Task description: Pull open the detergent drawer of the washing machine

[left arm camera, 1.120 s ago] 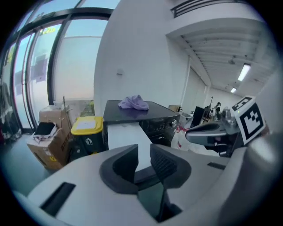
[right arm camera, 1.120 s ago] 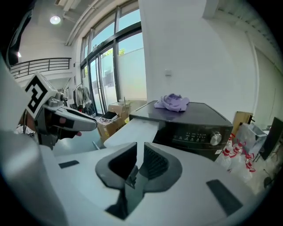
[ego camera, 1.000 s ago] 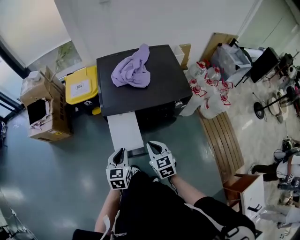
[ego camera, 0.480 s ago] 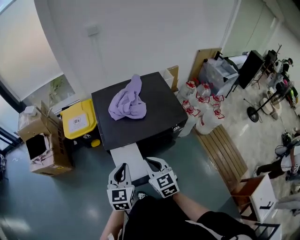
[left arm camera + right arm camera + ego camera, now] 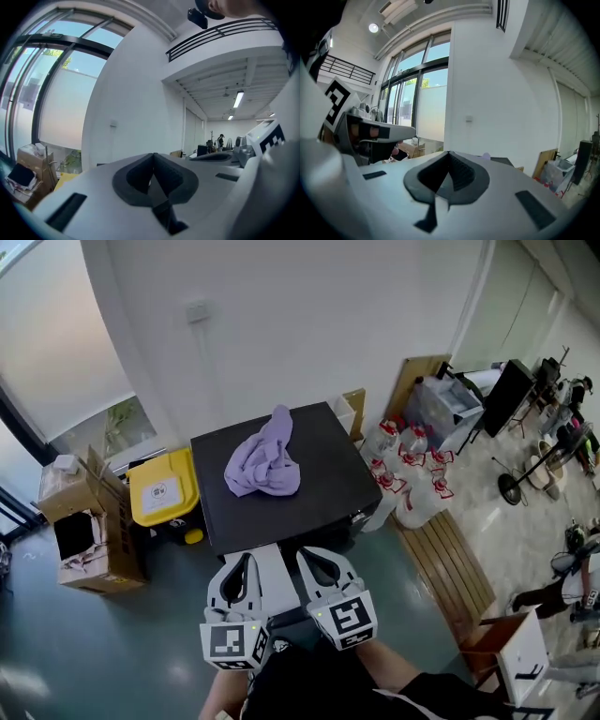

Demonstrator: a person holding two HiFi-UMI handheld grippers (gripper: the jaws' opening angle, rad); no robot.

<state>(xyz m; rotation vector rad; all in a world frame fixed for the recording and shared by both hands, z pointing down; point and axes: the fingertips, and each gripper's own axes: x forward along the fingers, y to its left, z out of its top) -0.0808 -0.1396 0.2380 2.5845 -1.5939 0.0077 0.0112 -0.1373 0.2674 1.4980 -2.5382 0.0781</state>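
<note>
At 6 o'clock of washer [image 5: 319, 474]: my L gripper [image 5: 240, 565] + R gripper [image 5: 317, 562], side by side. Both jaws closed, empty.

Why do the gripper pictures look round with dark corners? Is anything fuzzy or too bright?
Left gripper view: the wide lens curves the window and darkens the corners; the close left gripper looks soft. Right gripper view: same bending, and the ceiling lamp glares. Head view: sharp and evenly lit, with pale sheen on the floor.
</note>
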